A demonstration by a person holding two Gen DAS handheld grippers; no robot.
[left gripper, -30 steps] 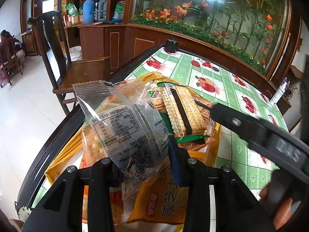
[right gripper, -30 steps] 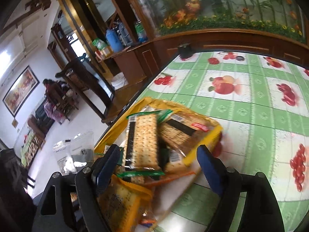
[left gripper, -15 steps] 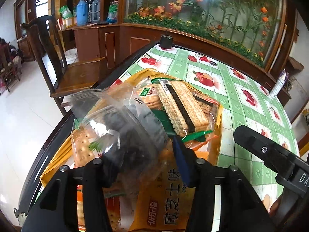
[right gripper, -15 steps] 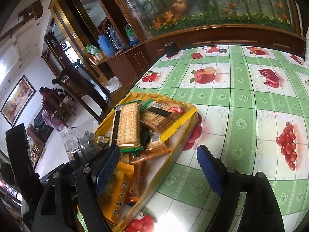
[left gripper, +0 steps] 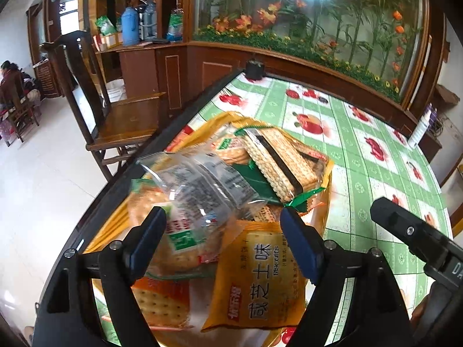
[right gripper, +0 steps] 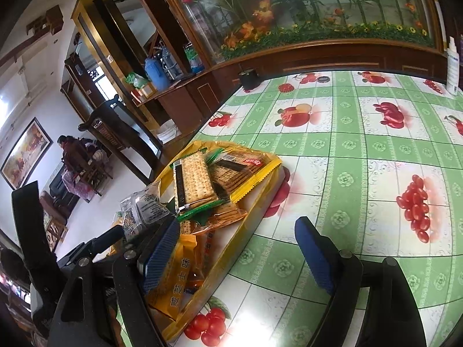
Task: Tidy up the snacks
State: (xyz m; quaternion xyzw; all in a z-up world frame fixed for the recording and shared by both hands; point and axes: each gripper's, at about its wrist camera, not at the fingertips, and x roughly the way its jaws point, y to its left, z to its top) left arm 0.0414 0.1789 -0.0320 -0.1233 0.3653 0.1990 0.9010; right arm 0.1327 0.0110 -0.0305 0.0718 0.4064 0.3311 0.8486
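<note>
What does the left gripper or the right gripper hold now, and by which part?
Nothing. The left gripper has just been opening, and the clear cracker packet lies loose between its fingers on the pile. The right gripper is open and empty.

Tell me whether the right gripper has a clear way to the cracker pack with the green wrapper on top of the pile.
Probably yes. The right gripper is open and holds nothing, and the green-wrapped cracker pack lies uppermost and uncovered just ahead to its left. Only the clear packet and the left gripper crowd the near side.

Wooden chair [left gripper: 121, 115], blue thermos [left gripper: 129, 27], white bottle [right gripper: 453, 63]
</note>
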